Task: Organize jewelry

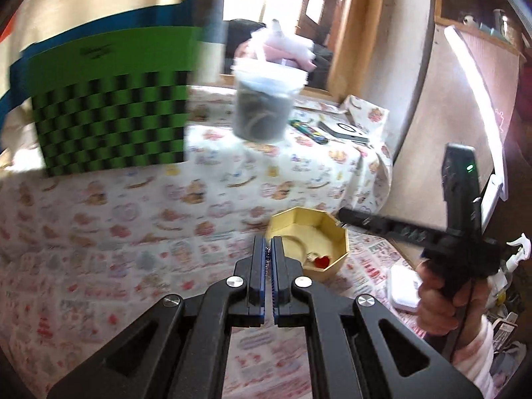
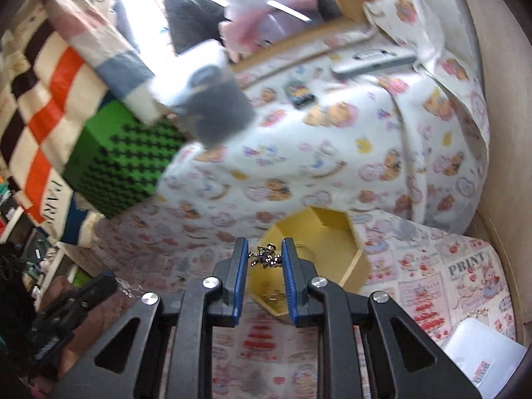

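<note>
A yellow octagonal box (image 1: 335,232) sits open on the patterned tablecloth; inside lie a red heart piece (image 1: 322,261) and a ring-like piece. My left gripper (image 1: 268,249) is nearly shut on a small sparkly jewelry piece (image 1: 268,252), just left of the box. In the right wrist view my right gripper (image 2: 265,256) holds a tangled silver chain (image 2: 266,256) between its blue pads, above the box's (image 2: 332,232) near left edge. The right gripper's body also shows in the left wrist view (image 1: 459,206).
A clear plastic cup (image 1: 264,103) with dark contents stands behind. A green checkered box (image 1: 109,109) is at the left. A phone (image 1: 344,131) and a small colourful packet (image 1: 307,129) lie at the back. A white case (image 2: 485,352) lies at the right.
</note>
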Demonstrator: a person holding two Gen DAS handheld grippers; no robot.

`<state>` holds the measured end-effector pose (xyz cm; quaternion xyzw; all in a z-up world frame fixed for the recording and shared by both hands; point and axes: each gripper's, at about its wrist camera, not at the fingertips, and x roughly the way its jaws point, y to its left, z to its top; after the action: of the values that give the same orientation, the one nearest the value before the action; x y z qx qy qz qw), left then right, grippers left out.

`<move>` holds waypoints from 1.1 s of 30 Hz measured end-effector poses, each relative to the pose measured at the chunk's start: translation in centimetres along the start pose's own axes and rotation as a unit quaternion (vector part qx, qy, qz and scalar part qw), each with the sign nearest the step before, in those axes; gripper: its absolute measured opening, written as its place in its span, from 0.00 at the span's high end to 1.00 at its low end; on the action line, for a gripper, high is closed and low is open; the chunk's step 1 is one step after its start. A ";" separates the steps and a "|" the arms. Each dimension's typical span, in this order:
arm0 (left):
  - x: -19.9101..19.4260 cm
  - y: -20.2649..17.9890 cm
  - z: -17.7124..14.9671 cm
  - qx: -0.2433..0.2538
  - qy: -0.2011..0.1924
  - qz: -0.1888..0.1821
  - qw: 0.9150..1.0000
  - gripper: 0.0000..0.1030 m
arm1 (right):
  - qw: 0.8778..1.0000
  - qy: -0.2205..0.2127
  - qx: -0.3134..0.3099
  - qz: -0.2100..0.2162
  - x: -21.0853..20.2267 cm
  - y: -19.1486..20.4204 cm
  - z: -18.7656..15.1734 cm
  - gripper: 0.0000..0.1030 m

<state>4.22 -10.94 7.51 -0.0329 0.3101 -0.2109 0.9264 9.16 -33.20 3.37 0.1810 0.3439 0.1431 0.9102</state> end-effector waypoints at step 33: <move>15.6 -2.6 0.7 -0.032 0.108 -0.042 0.993 0.97 | 0.997 0.021 0.041 -0.061 2.1 -3.9 -0.2 0.81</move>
<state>14.92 -19.79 -0.17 -0.0522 0.4129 -0.2416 0.8766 11.05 -35.79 0.36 0.1939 0.3789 0.0770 0.9016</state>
